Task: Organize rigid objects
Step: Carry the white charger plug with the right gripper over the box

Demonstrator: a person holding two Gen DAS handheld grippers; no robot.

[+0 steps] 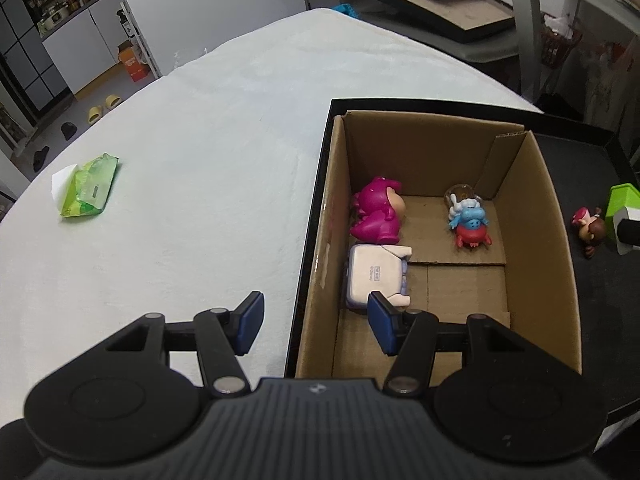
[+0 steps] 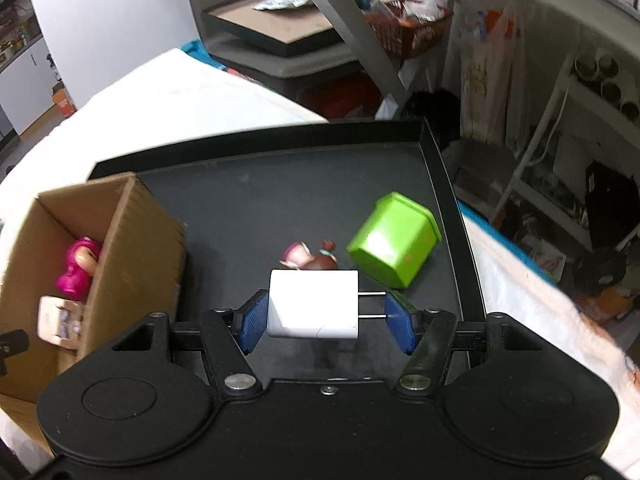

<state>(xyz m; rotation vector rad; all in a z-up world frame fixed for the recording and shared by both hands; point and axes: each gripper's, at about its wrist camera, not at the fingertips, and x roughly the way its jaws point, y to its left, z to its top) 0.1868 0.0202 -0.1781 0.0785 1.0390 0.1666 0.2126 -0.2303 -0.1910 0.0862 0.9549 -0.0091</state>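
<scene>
Right gripper (image 2: 325, 317) clamped on white cube-shaped plug adapter (image 2: 313, 305) above black tray (image 2: 436, 168), left gripper (image 1: 316, 322) open and empty; best carried level over open brown cardboard box (image 2: 136, 240), then released low beside magenta plastic figurine (image 2: 78, 268).

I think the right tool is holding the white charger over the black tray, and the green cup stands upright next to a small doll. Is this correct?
Not quite. The green cup lies tipped on its side, not upright; the right wrist view shows it. The rest holds: the right tool grips the white charger over the black tray, and the small doll lies beside the cup.
</scene>
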